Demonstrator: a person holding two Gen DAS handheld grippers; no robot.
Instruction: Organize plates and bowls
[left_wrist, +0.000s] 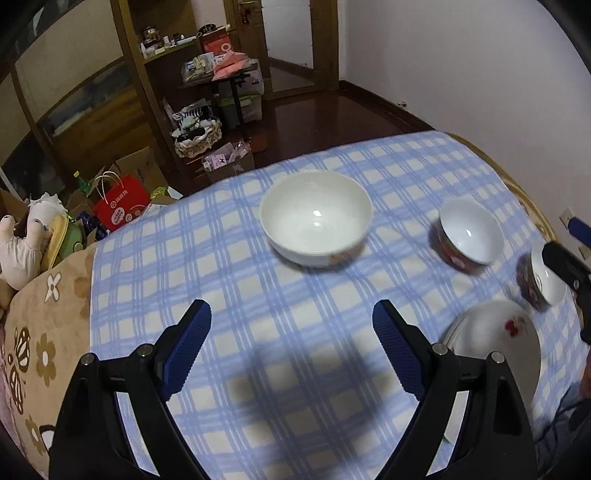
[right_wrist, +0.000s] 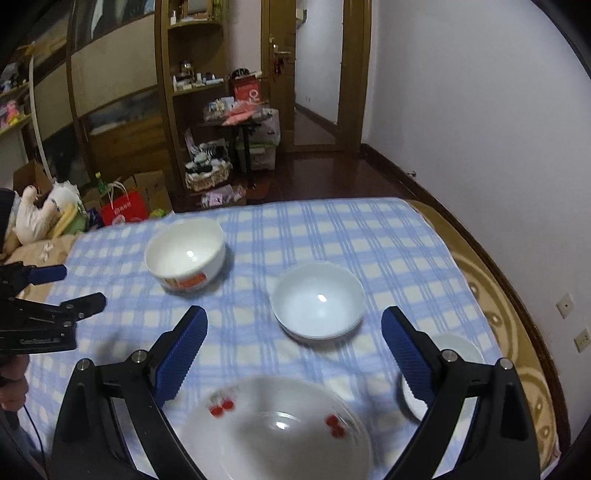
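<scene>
A large white bowl (left_wrist: 316, 222) (right_wrist: 185, 254) stands on the blue checked cloth (left_wrist: 258, 295). To its right stands a smaller bowl with a red outside (left_wrist: 467, 236) (right_wrist: 318, 300), and further right another small bowl (left_wrist: 543, 280) (right_wrist: 441, 373). White plates with cherry prints (left_wrist: 498, 343) (right_wrist: 277, 428) lie near the front. My left gripper (left_wrist: 291, 321) is open and empty above the cloth, in front of the large bowl. My right gripper (right_wrist: 294, 326) is open and empty above the plates.
The cloth covers a bed or table with a wooden curved edge (right_wrist: 517, 295) at the right. A plush toy (left_wrist: 22, 243) and a red bag (left_wrist: 120, 203) lie past the left edge. Shelves (right_wrist: 195, 85) and a door (right_wrist: 314, 74) stand behind.
</scene>
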